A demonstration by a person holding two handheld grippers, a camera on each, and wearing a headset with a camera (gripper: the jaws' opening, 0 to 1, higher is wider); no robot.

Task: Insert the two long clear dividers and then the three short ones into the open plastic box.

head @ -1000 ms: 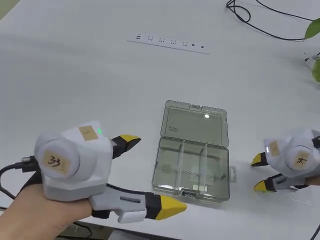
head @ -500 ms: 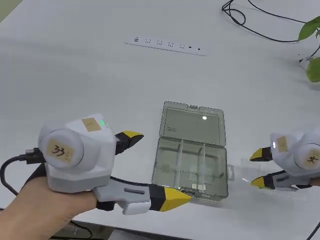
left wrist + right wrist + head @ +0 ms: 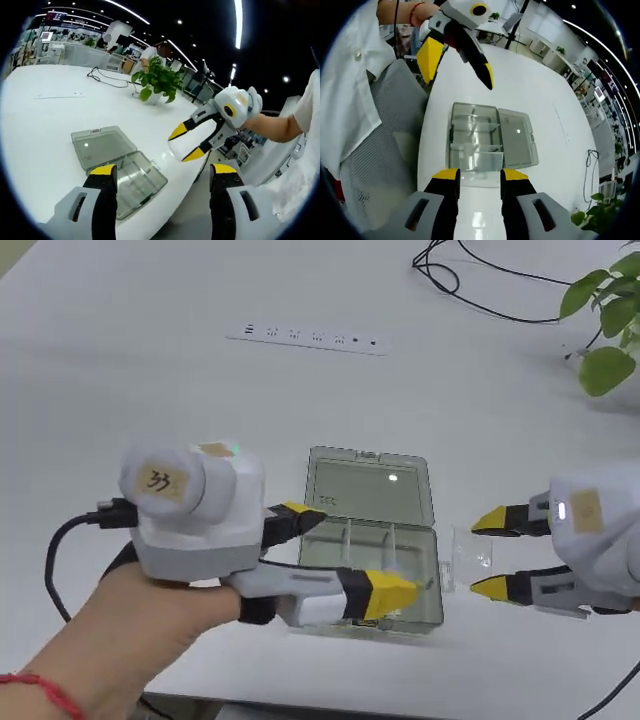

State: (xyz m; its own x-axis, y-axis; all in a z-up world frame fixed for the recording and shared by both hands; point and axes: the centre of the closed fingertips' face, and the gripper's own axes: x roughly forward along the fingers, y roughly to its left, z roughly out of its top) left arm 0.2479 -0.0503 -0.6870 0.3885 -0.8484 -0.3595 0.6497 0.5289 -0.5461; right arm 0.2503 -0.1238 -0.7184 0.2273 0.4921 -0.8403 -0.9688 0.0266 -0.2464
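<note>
Apparently the right gripper (image 3: 480,555) pinches a clear divider (image 3: 462,548) between its jaws beside the box (image 3: 370,490); left gripper (image 3: 366,550) gapes.

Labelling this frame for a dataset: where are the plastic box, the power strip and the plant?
plastic box (image 3: 370,488), head view, open lid.
power strip (image 3: 306,337), head view, its middle.
plant (image 3: 156,81), left gripper view, leaves.

One plastic box (image 3: 368,485) at centre frame; left tongs (image 3: 362,552) and right tongs (image 3: 478,556); one clear divider (image 3: 480,162); one power strip (image 3: 305,338) top; one plant (image 3: 600,330) upper right.
</note>
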